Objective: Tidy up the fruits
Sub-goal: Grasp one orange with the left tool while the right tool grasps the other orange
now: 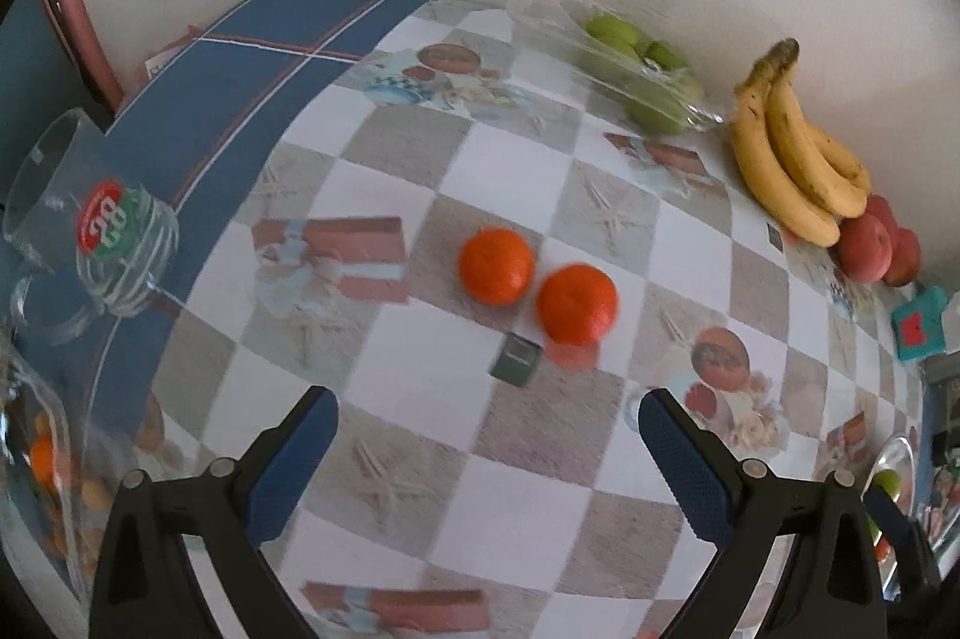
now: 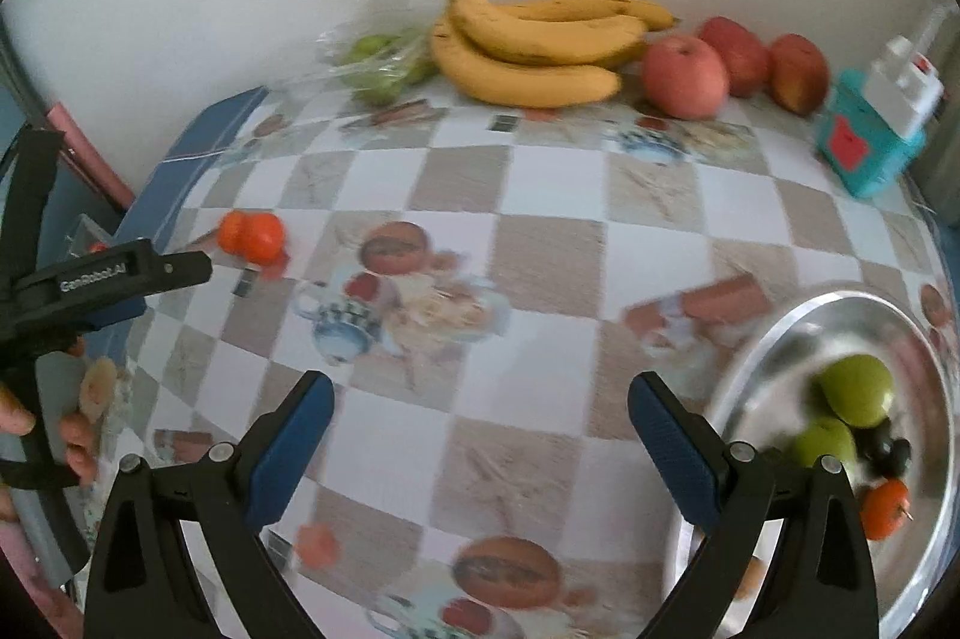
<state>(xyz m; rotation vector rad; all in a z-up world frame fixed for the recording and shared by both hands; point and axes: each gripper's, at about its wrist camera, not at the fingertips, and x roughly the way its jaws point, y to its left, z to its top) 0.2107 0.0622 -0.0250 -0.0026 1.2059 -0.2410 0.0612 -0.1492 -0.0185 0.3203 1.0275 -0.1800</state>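
The only text I can read outright is on my left gripper (image 2: 180,270), seen from the right wrist camera: white lettering along its black arm spells "GenRobot.AI". From the left wrist camera, the glass mug (image 1: 96,231) carries a round red and green label with white characters, seen upside down; they look like "88" or "00", and I cannot tell which. The teal box (image 2: 864,147) has a red square patch on its side, with nothing legible on it. A small dark tag (image 1: 516,366) lies on the tablecloth (image 1: 540,489) beside the oranges (image 1: 537,285); its print is too blurred to read
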